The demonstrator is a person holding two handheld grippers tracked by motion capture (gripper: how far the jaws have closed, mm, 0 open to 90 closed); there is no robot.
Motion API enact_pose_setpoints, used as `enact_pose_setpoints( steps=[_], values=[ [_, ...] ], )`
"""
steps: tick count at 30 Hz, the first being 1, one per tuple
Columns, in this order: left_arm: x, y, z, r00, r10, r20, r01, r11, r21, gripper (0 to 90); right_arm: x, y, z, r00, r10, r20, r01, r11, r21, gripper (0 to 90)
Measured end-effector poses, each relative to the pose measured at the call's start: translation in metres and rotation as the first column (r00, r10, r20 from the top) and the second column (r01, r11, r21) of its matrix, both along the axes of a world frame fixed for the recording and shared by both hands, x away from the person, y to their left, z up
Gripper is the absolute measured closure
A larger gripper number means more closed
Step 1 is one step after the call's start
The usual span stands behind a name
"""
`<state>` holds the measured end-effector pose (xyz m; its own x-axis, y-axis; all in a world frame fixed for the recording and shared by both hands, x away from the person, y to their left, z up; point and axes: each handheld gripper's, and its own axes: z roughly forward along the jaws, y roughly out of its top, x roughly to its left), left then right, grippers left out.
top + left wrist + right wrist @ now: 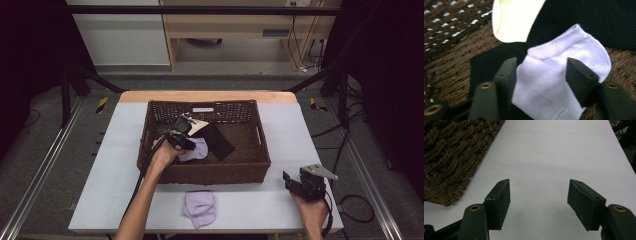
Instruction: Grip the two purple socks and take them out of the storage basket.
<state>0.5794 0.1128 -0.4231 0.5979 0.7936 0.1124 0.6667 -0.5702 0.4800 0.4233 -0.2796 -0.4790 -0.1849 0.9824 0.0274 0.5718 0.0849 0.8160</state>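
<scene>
Lilac sock lies between the left gripper's spread jaws; hem print blurred; right gripper spread

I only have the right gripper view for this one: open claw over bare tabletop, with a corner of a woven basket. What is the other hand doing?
Observer: The left claw is inside the basket, its jaws open on either side of a lilac sock lying on the basket floor.
Operator: Anything else in there?
Observer: A black cloth lies under and behind that sock, with a cream piece of fabric on top of it.
Operator: Is there anything out on the table?
Observer: A second lilac sock lies in front of the basket, on the person's side, with neither claw touching it.
</scene>
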Motion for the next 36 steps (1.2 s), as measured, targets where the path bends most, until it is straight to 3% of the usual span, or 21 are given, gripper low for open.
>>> enact_pose_setpoints(
  steps=[9,14,21,27,29,30,31,34,35,36],
  values=[
    [0.001,-0.002,-0.006,0.9947,-0.008,-0.102,0.01,0.9999,0.013,73.2,0.0,0.0,0.0,1.0,-0.002,-0.005,0.002,1.0,0.002,34.7],
    [0.002,0.002,-0.004,0.9914,-0.003,-0.131,0.002,0.9999,-0.012,87.7,0.0,-0.001,0.0,1.0,-0.002,-0.004,0.002,1.0,0.004,34.7],
    [-0.001,0.004,0.003,0.9973,-0.009,-0.073,0.005,0.9983,-0.058,88.6,0.0,-0.001,0.0,1.0,-0.003,-0.005,0.003,1.0,0.002,34.7],
    [-0.003,0.009,0.009,0.9999,0.013,-0.007,-0.014,0.9952,-0.097,88.7,-0.001,-0.002,0.0,1.0,-0.007,-0.005,0.007,1.0,0.003,34.7],
    [-0.002,0.009,0.006,0.9991,0.031,-0.029,-0.033,0.9967,-0.074,87.6,-0.001,-0.002,0.0,1.0,-0.006,-0.006,0.006,1.0,0.003,34.7],
    [-0.001,0.008,0.005,0.9988,0.042,-0.026,-0.043,0.9978,-0.05,82.6,-0.001,-0.002,-0.001,1.0,-0.006,-0.006,0.006,1.0,0.003,34.7],
    [0.0,0.006,0.004,0.9987,0.049,-0.014,-0.05,0.9984,-0.028,69.9,-0.001,-0.002,-0.001,1.0,-0.006,-0.006,0.006,1.0,0.003,34.6],
    [0.001,0.006,0.003,0.9984,0.056,-0.005,-0.056,0.9983,-0.016,47.7,-0.001,-0.002,0.0,0.9999,-0.01,-0.007,0.01,1.0,0.008,34.2],
    [0.002,0.006,0.002,0.9979,0.064,-0.007,-0.065,0.9978,-0.015,41.0,-0.001,-0.002,0.0,0.9999,-0.01,-0.007,0.01,1.0,0.008,34.0],
    [0.003,0.007,0.002,0.9973,0.072,-0.012,-0.073,0.9972,-0.018,40.1,-0.001,-0.002,-0.001,0.9999,-0.009,-0.006,0.009,1.0,0.005,34.0]
  ],
)
